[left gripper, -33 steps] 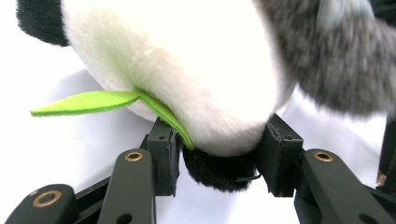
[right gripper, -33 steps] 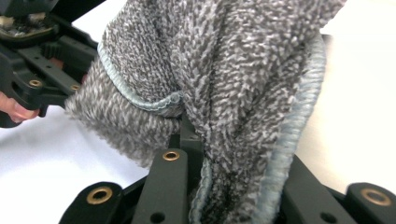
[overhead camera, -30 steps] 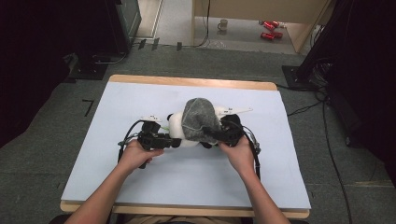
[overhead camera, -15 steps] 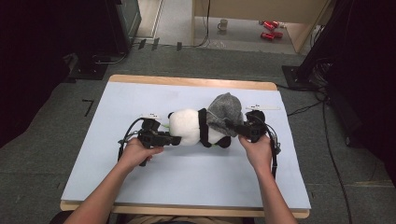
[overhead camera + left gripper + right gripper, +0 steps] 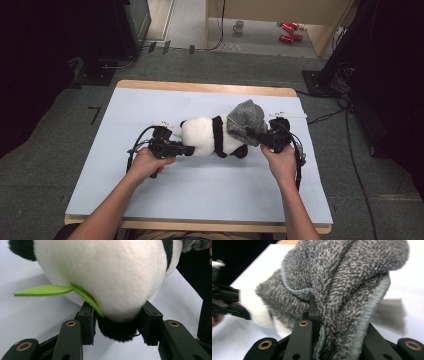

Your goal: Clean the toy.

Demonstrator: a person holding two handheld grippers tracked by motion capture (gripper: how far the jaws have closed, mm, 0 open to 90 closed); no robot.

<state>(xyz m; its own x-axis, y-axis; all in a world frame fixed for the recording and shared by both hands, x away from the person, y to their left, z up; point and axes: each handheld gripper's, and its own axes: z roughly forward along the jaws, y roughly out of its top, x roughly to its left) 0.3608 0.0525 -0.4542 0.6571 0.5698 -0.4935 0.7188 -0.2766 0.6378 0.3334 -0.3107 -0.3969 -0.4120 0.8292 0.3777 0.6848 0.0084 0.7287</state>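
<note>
Under grey cloth (image 5: pixel 246 121), panda (image 5: pixel 207 135) head hidden; left tongs (image 5: pixel 117 323) clamp panda, right tongs (image 5: pixel 329 340) clamp cloth.

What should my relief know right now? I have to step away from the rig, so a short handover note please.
Left gripper: shut on the panda, at a black part at its end, beside the green leaf.
Right gripper: shut on the grey cloth, fingers buried in its folds.
Where things are: the panda lies on its side mid-table; the cloth is bunched over its right end, its white body bare.
Done: both grips are on.
Left: seems to be wiping or covering the panda with the cloth; which one I cannot tell. Keep the left grip firm while the cloth moves.
</note>
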